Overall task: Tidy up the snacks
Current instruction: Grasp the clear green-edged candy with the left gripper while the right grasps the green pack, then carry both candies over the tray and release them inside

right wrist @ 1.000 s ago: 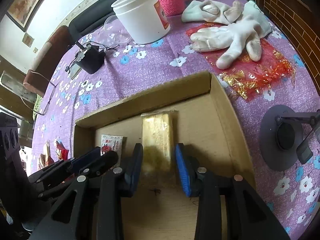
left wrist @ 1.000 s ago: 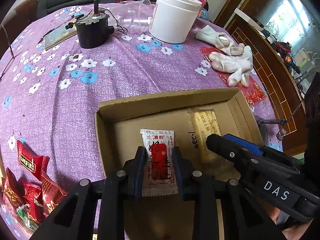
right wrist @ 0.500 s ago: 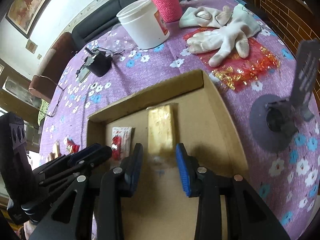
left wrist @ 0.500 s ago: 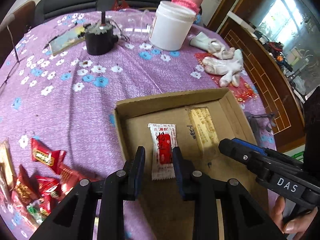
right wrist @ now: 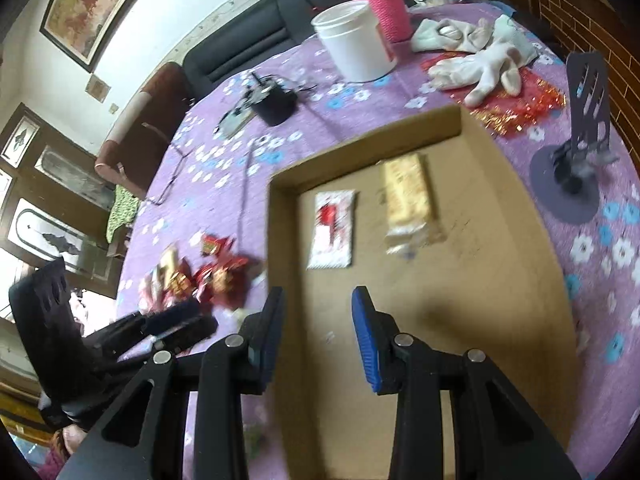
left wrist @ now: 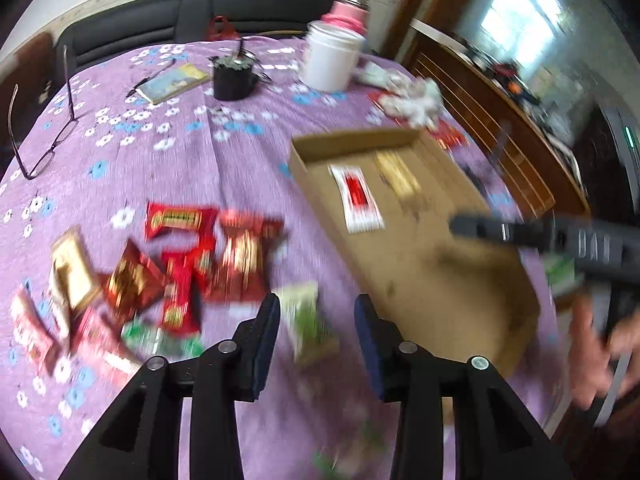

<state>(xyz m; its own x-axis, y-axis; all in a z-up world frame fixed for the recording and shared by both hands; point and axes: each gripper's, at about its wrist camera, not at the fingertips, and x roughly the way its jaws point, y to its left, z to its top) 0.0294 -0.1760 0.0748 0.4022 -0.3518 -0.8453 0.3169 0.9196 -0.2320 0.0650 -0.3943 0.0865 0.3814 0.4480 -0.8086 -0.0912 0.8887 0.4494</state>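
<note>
Tilting steeply downward, opening left gripper (left wrist: 316,330) above loose snack packets (left wrist: 192,256)

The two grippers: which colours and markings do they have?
Both are black plastic with round silver rivets. The left gripper has dark navy finger pads; the right gripper has brighter blue pads. Pale letters on the right gripper's side are blurred. No sleeve shows.

Black-framed claw (right wrist: 316,322) with blue pads (right wrist: 366,336) and silver screws.
</note>
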